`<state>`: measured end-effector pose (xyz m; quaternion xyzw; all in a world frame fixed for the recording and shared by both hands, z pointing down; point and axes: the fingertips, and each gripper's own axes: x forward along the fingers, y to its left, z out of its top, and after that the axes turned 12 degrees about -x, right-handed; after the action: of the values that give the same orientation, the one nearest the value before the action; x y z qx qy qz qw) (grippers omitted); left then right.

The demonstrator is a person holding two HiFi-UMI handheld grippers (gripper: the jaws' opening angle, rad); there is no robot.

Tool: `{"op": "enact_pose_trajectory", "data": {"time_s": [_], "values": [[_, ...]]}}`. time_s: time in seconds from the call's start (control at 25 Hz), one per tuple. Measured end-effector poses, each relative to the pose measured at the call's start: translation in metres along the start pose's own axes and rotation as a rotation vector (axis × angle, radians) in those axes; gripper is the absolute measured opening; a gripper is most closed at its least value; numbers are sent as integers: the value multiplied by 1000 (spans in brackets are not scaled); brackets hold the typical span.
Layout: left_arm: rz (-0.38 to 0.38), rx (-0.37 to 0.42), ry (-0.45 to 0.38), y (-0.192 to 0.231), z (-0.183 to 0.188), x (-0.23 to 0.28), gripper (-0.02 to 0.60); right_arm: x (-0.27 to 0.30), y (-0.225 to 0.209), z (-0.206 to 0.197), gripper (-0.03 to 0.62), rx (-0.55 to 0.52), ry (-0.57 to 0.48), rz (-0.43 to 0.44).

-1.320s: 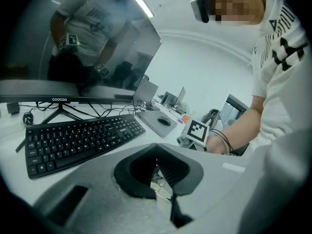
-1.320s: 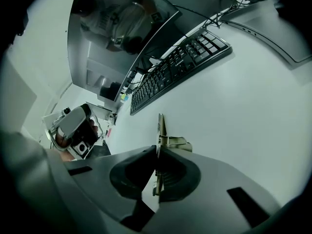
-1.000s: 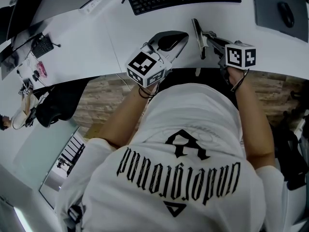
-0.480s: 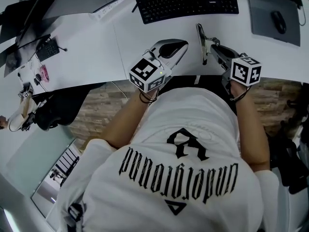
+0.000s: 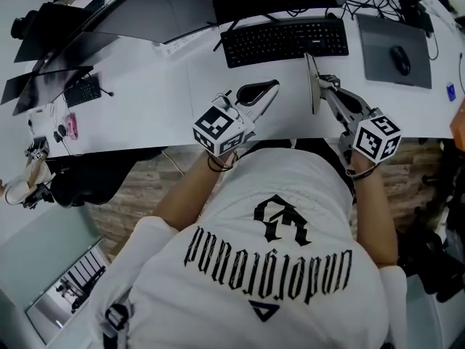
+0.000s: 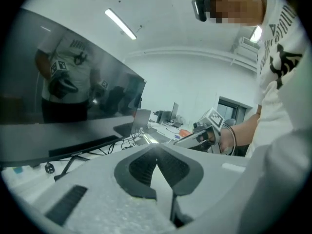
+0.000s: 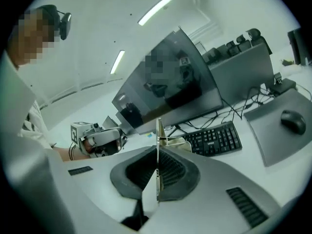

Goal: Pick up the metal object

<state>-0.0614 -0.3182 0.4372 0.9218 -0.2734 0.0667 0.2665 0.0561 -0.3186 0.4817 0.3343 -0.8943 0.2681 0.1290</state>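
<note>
- Jaws of right gripper (image 7: 157,165) clamped on thin metal object (image 7: 159,130), which stands edge-on between them (over the desk (image 5: 182,86), near the keyboard (image 5: 285,41)).
- Left gripper (image 6: 157,154): jaws together, nothing between.

The view has swung upward, showing more of the worktop (image 5: 145,86). The metal plate (image 5: 311,75) in the right claw (image 5: 320,86) now stands nearer the keyboard (image 5: 285,41).
</note>
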Motion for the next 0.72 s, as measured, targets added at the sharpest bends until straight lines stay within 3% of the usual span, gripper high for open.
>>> {"op": "enact_pose_trajectory", "data": {"time_s": [0.36, 0.52, 0.72], "values": [[-41, 103, -113, -32, 68, -30, 15, -50, 47, 106, 17, -168, -239, -11], [-70, 187, -163, -57, 105, -42, 15, -72, 70, 150, 17, -222, -333, -8], [-106, 253, -219, -78, 138, -60, 14, -94, 97, 189, 17, -308, -421, -20]]}}
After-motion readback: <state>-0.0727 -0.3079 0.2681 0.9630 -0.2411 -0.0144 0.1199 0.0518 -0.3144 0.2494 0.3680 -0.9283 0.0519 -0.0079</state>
